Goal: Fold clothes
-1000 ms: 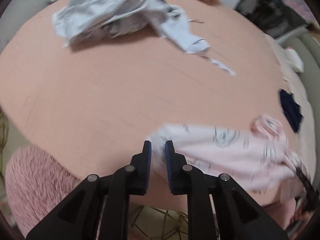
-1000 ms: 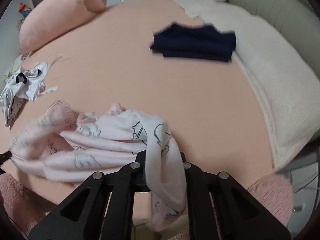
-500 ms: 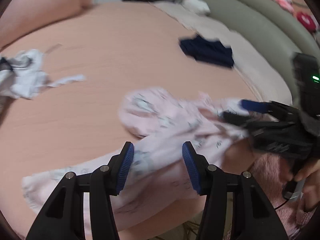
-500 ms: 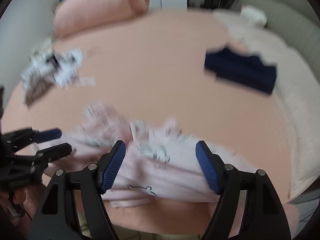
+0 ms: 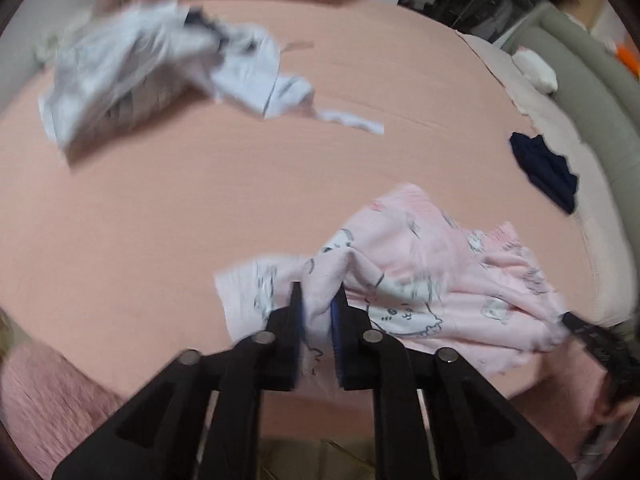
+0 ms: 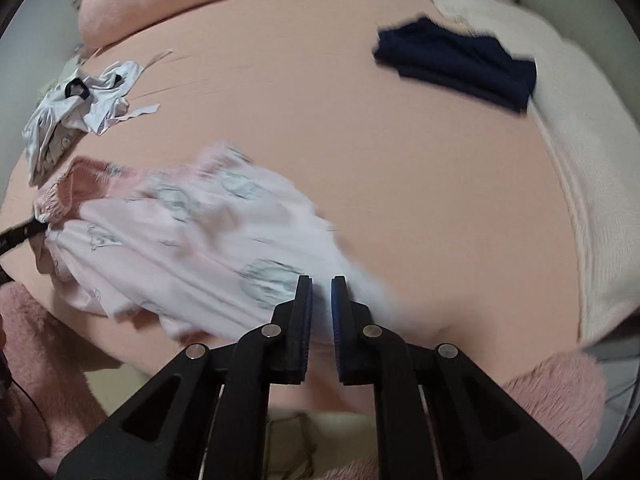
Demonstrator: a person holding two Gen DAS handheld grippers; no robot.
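Pink printed fabric fills the lower right of my left wrist view: the pink garment lies rumpled near the front edge of the peach bed, and my left gripper has pinched a raised fold of it, the jaws drawn in close with cloth bunched between the blue pads. Far across the sheet sits a white crumpled garment (blurred, so I can't read its print), and a folded navy garment lies off to the right beside a cream blanket. My right gripper shows at the garment's far edge.

From my right wrist view, the pink garment spreads leftward from my right gripper. Its jaws stand nearly together with pale cloth between the pads, but the blur there keeps me from telling whether they truly clamp it. My left gripper touches the garment's gathered end at the left. The navy garment rests well apart, up right, and the white one up left, near a pink bolster.
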